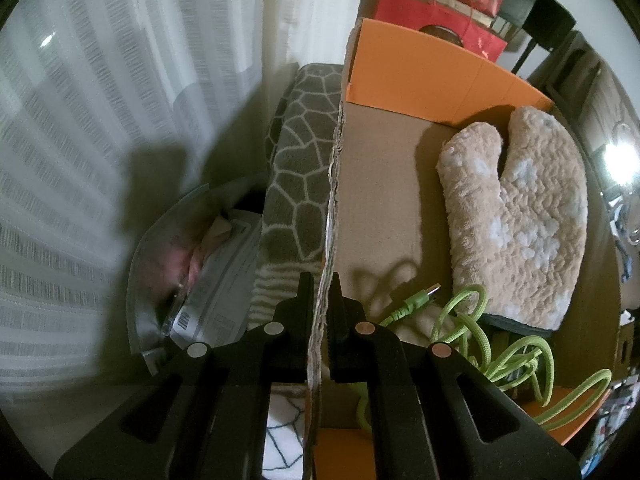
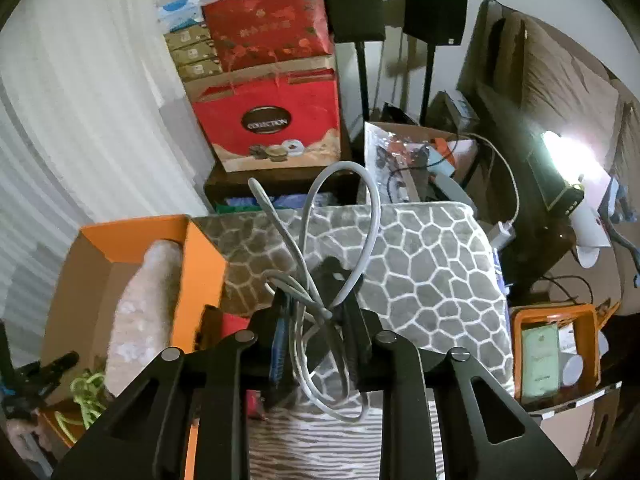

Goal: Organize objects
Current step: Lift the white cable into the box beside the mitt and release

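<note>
In the left wrist view my left gripper (image 1: 320, 282) is shut on the torn cardboard side wall (image 1: 335, 184) of an open box with orange flaps (image 1: 420, 76). A beige oven mitt (image 1: 520, 216) and a tangled green braided cable (image 1: 468, 320) lie inside the box. In the right wrist view my right gripper (image 2: 316, 304) is shut on a bundle of grey cable (image 2: 372, 216), whose loops stand up above the fingers. It hangs over a grey honeycomb-patterned cushion (image 2: 420, 272). The same box (image 2: 200, 264) sits to the left with the mitt (image 2: 140, 312) and green cable (image 2: 86, 392).
Red gift bags (image 2: 272, 128) and two black speakers on stands (image 2: 352, 4) stand behind the cushion. A small orange basket (image 2: 556, 312) with cards is at the right. A white curtain (image 1: 100, 120) and a plastic packet (image 1: 216, 280) lie left of the box.
</note>
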### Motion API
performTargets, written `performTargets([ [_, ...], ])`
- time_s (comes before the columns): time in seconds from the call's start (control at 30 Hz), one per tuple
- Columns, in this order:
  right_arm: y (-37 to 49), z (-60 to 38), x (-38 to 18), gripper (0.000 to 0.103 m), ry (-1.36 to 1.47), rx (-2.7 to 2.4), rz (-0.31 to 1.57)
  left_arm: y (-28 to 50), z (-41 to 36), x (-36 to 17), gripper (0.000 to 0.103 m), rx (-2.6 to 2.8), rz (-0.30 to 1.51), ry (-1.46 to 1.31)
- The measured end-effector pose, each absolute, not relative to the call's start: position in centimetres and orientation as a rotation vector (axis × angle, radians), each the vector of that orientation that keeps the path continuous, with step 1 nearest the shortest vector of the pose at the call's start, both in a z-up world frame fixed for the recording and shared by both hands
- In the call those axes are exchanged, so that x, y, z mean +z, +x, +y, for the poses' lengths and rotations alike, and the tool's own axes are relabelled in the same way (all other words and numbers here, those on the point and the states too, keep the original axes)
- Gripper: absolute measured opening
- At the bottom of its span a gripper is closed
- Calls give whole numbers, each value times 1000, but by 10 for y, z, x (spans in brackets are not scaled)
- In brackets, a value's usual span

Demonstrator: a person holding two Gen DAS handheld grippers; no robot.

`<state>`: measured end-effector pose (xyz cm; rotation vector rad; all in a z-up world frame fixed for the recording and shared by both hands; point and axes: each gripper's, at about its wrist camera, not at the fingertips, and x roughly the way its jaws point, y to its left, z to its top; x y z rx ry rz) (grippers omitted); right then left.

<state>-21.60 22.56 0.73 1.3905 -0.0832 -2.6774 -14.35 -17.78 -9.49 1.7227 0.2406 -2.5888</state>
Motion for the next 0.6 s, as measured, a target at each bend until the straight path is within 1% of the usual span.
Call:
performTargets([
  [0.33, -204, 201, 42, 23, 1286, -2640, -85, -144, -178, -95, 5, -2589, 242, 1722],
  [0.6, -194, 161, 73, 23, 1208, -2585, -36, -144, -178, -95, 5, -2589, 241, 1722],
])
